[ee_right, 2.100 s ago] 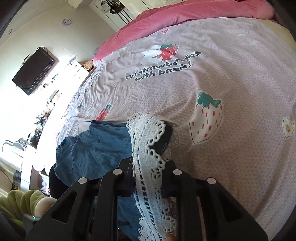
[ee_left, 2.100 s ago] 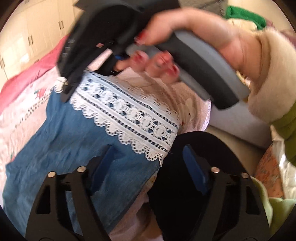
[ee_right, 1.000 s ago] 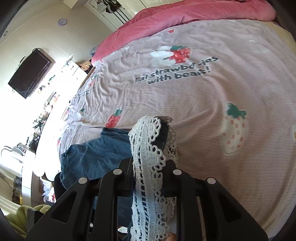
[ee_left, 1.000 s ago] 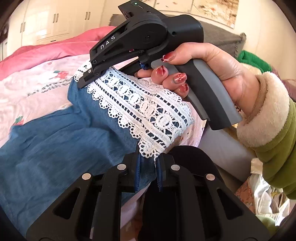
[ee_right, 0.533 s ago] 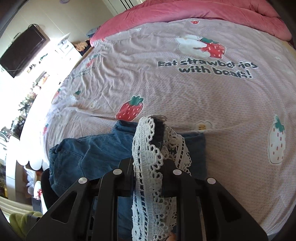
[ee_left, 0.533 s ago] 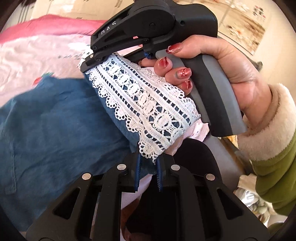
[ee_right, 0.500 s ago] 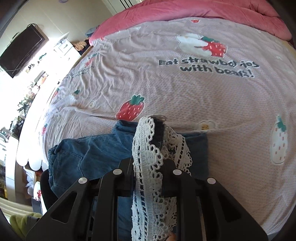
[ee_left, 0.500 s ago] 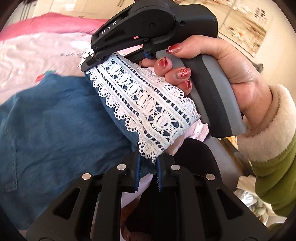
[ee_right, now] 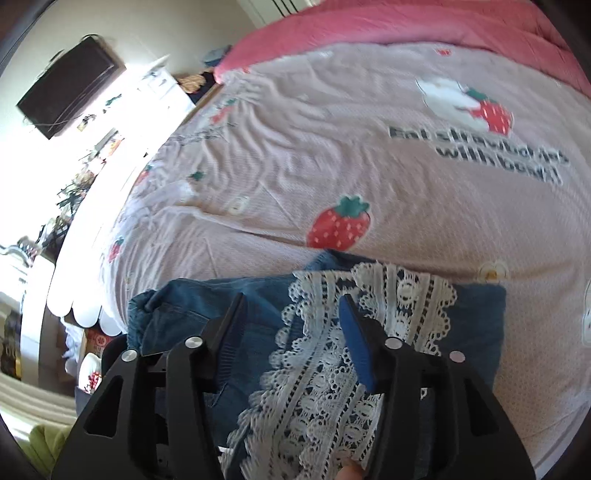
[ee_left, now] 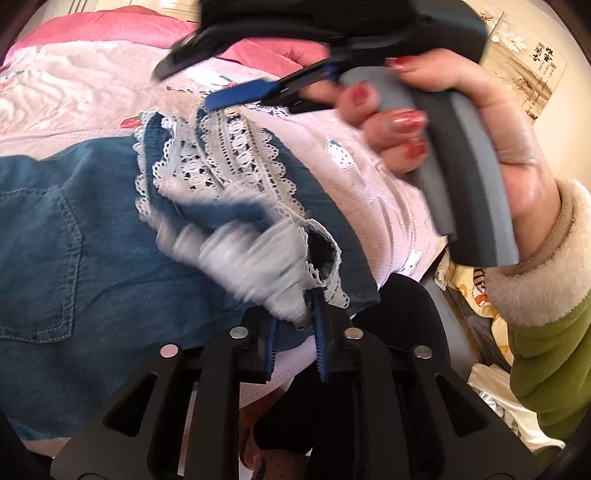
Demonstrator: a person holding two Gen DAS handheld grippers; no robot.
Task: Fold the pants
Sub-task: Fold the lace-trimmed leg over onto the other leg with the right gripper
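Denim pants (ee_left: 74, 236) with a white lace hem (ee_left: 236, 155) are seen spread across a pale pink strawberry-print bedspread (ee_right: 332, 155), close to its near edge, with a pink quilt (ee_right: 406, 26) lying along the far side of the bed. In the left wrist view, the left gripper (ee_left: 295, 332) is shown nearly closed, its blue-padded jaws parting slightly, with the blurred corner of the lace hem and denim still caught between them. The right gripper (ee_left: 207, 83) is held above the hem by a hand (ee_left: 461, 110) with red-painted nails, a fleece-trimmed green sleeve (ee_left: 546, 350) at the wrist. In the right wrist view, the right gripper (ee_right: 291, 328) is shown with its jaws opening, the lace hem (ee_right: 332, 369) lying loose on the denim beneath them and no longer pinched. A dark wall-mounted screen (ee_right: 70, 88) is visible at upper left.
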